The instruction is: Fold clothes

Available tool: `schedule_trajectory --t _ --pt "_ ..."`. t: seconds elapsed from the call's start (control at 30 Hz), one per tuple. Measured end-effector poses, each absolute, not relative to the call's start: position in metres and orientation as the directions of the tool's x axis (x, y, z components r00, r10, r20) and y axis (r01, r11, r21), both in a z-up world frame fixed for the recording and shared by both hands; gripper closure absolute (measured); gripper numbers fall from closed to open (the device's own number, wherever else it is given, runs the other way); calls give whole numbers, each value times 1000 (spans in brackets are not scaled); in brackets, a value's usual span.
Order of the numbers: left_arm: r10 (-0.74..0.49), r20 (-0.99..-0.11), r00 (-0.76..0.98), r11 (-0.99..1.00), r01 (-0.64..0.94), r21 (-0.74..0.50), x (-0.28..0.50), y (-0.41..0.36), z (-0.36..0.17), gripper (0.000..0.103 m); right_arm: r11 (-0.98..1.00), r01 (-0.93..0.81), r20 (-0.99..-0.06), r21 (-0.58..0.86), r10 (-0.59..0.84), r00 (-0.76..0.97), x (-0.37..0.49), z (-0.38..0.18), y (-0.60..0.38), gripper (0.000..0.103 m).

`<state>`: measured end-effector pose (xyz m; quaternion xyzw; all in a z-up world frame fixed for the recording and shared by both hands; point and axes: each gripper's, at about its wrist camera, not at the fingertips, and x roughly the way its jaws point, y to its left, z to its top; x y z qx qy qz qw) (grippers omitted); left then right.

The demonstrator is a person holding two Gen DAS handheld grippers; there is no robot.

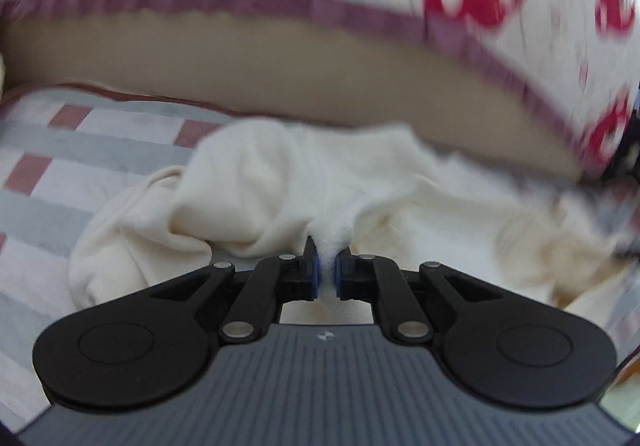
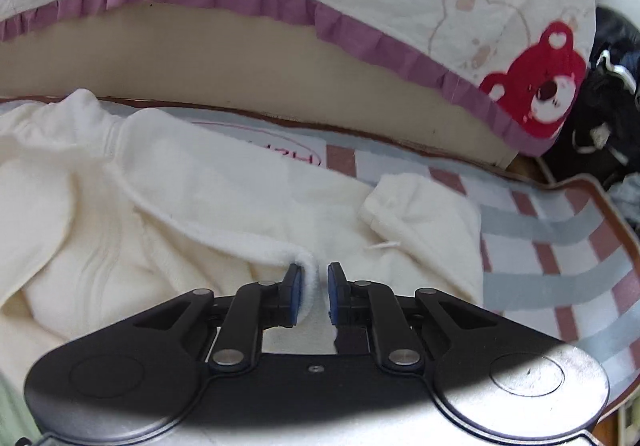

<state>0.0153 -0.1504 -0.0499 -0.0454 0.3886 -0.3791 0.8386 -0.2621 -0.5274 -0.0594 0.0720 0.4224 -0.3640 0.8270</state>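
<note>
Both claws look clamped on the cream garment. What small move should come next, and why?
Probably lift both claws together and draw them apart to spread the garment. The left claw pinches a fluffy fold and the right claw grips a rolled edge, yet the cloth between lies bunched and creased on the checked mat. It needs flattening before any fold.

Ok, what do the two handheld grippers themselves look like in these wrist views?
Both look alike. The left gripper has matte black linkage arms with silver rivet pins, two round black housings with embossed circles, and blue pads on its jaws. Its base is a grey ribbed plate with a small pale logo. The right gripper has the same black linkages and blue pads, over a smooth dark base with one small screw. No cables or sleeves show.
</note>
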Motion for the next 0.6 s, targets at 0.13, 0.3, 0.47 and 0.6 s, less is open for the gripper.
schedule_trajectory --t 0.13,0.3,0.47,0.6 --pt "-704 -609 365 687 566 -455 30 -134 -52 96 710 678 -751 -188 -549 367 -277 -59 -523 94" --pt "-634 -665 396 730 591 -344 24 -148 -61 96 691 707 -781 -150 -521 344 -283 -71 -523 77" --pt "-582 -654 484 742 645 -183 6 -157 -56 96 699 707 -827 -108 -457 326 -278 -99 -530 100" --pt "-619 -585 524 719 678 -153 -10 -155 -32 96 606 795 -774 13 -497 392 -304 -75 -537 100"
